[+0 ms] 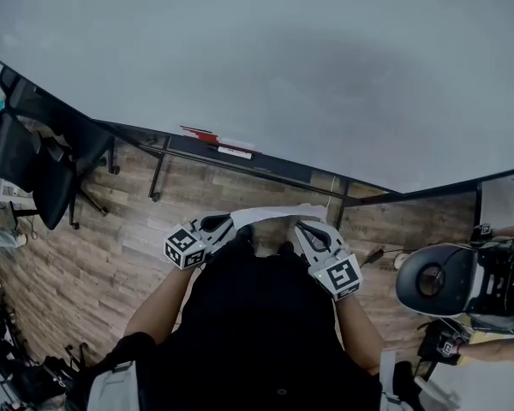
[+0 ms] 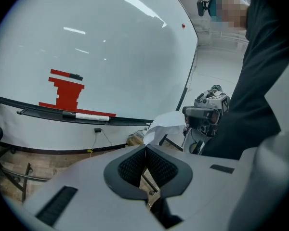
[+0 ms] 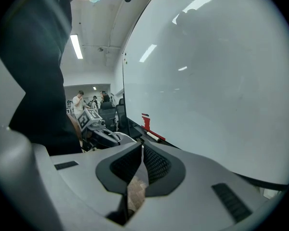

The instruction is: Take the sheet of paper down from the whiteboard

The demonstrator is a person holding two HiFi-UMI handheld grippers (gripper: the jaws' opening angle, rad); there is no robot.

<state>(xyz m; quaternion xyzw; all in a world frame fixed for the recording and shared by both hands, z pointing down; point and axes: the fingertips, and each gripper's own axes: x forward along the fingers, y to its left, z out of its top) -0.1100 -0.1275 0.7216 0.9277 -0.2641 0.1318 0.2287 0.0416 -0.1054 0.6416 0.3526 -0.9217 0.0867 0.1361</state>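
Below the whiteboard (image 1: 283, 67), in front of the person's dark-clothed body, a sheet of paper (image 1: 270, 213) is held as a pale band stretched between the two grippers. It hangs clear of the board, above the wood floor (image 1: 111, 247). The left gripper (image 1: 230, 223) is seen with its jaws pressed together, and a corner of the sheet appears to be pinched at their tips. The right gripper (image 1: 300, 225) is likewise clamped, with what looks like the sheet's thin edge caught between its pads. No paper is seen on the board's face; only a red block and a marker are left on the ledge (image 1: 218, 141) beneath it.

The taking-down step is judged to be done, with the sheet now carried in both grippers. For the next move, an even pull would be needed so the sheet is not torn, and a place to lay it would have to be found; none is shown
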